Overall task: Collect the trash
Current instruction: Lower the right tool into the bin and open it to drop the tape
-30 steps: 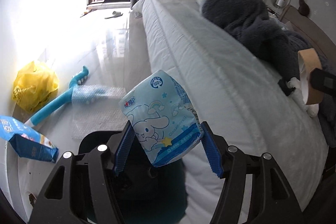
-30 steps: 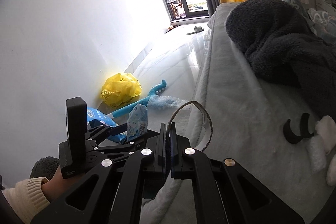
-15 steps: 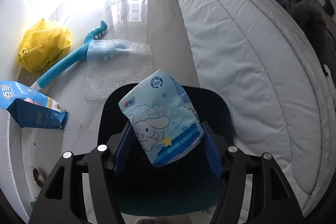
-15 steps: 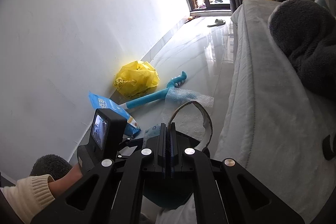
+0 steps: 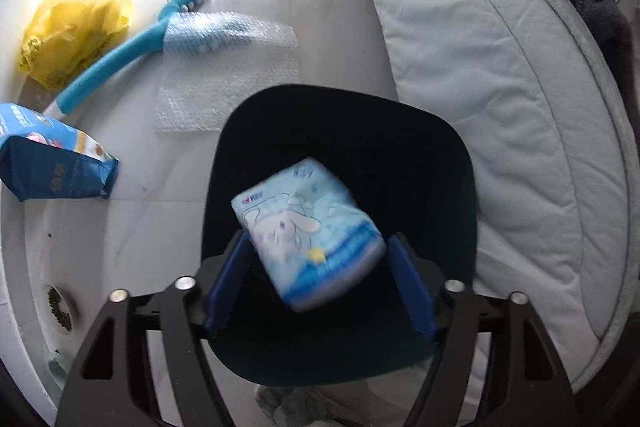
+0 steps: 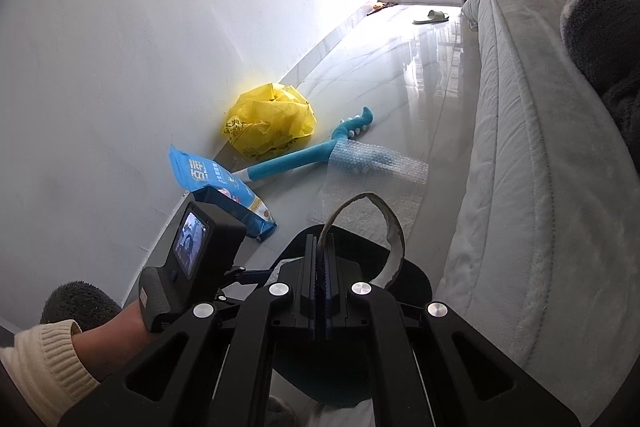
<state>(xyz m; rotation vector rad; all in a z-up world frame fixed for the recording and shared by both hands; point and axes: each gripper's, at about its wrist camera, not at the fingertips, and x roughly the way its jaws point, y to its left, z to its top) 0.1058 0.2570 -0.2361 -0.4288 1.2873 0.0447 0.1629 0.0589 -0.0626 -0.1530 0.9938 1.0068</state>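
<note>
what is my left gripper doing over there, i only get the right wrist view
Observer: The left gripper has just been opening its jaws. The blue tissue pack is between the pads, which look clear of it, right over the dark bin.
Operator: anything on the floor near the bin that i cant see
Observer: Yes, a small dish of dark pellets sits by the wall, nearer the camera than the blue bag.
</note>
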